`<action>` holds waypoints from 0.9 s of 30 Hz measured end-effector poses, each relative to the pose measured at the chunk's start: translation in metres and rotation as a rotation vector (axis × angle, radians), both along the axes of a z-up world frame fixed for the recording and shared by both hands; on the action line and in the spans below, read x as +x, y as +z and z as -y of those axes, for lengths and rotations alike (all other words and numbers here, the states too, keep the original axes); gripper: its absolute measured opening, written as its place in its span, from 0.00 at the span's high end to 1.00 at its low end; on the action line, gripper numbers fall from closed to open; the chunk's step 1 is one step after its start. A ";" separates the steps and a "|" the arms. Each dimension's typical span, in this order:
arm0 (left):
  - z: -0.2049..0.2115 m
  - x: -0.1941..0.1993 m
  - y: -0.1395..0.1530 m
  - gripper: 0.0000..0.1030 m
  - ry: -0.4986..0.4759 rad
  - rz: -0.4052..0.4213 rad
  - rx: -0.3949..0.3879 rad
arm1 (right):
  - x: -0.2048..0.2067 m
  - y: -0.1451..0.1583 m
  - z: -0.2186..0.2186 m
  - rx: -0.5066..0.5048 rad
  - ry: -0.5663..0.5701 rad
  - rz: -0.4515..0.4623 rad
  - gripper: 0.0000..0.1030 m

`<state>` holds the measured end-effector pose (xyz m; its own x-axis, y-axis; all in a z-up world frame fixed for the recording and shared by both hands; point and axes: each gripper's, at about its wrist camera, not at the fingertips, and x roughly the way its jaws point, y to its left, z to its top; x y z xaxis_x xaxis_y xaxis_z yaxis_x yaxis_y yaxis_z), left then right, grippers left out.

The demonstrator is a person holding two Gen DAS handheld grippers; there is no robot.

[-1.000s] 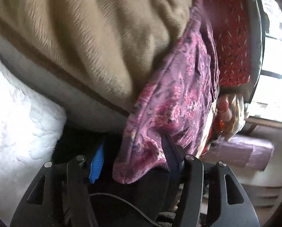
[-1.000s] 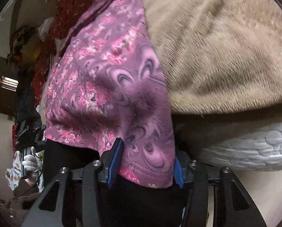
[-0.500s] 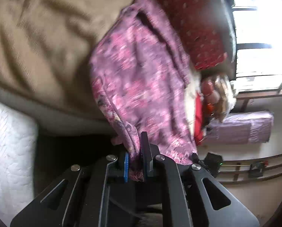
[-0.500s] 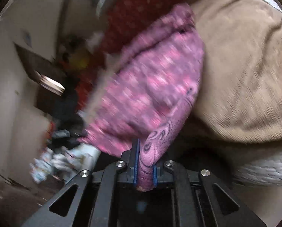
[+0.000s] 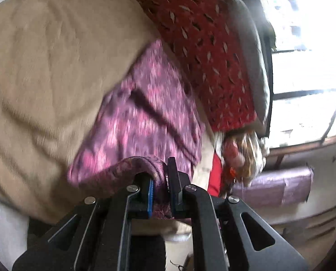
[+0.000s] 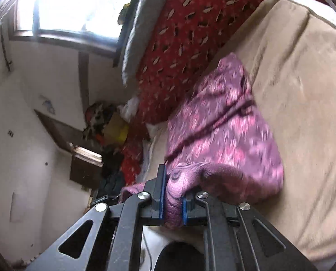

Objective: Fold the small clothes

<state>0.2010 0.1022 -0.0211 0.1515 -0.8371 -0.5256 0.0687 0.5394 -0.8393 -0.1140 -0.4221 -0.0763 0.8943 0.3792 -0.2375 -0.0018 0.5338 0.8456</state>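
Observation:
A small purple and pink patterned garment (image 5: 145,122) lies on a tan blanket (image 5: 43,67). My left gripper (image 5: 160,185) is shut on the garment's near edge, which curls over between its blue pads. In the right wrist view the same garment (image 6: 224,135) drapes on the tan blanket (image 6: 303,101). My right gripper (image 6: 171,199) is shut on another part of its near edge. The near hem is lifted and bent back over the rest of the cloth. The far part still rests on the blanket.
A red patterned cushion (image 5: 204,45) and a grey pillow (image 5: 251,52) lie beyond the garment. A window (image 5: 307,67) is behind them. A pile of mixed clothes (image 6: 104,126) sits past the bed end. A purple roll (image 5: 274,187) lies low by the wall.
Both grippers went from open around the garment's edge to shut on it. They then lifted the edge and carried it away from the bed's side, over the blanket.

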 end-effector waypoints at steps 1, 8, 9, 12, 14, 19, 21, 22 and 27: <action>0.004 0.015 0.000 0.92 0.019 -0.010 -0.001 | 0.008 0.000 0.005 0.005 -0.007 -0.003 0.90; 0.045 0.100 0.001 0.92 0.069 -0.034 0.029 | 0.093 -0.001 0.058 0.072 -0.101 -0.019 0.90; 0.054 0.112 -0.001 0.92 0.069 -0.028 0.042 | 0.110 -0.004 0.066 0.077 -0.115 -0.027 0.90; 0.079 0.147 -0.006 0.92 0.071 -0.017 0.068 | 0.145 -0.009 0.082 0.087 -0.143 -0.034 0.90; 0.093 0.167 -0.010 0.92 0.074 -0.006 0.082 | 0.166 -0.011 0.094 0.095 -0.168 -0.028 0.90; 0.131 0.212 -0.030 0.92 0.084 0.005 0.160 | 0.218 -0.025 0.125 0.127 -0.230 -0.054 0.90; 0.143 0.225 -0.045 0.92 0.090 -0.014 0.209 | 0.235 -0.034 0.133 0.130 -0.241 -0.092 0.87; 0.148 0.232 -0.057 0.92 0.096 -0.042 0.244 | 0.244 -0.041 0.137 0.136 -0.241 -0.122 0.85; 0.149 0.249 -0.074 0.92 0.095 -0.148 0.218 | 0.265 -0.063 0.156 0.234 -0.209 -0.221 0.84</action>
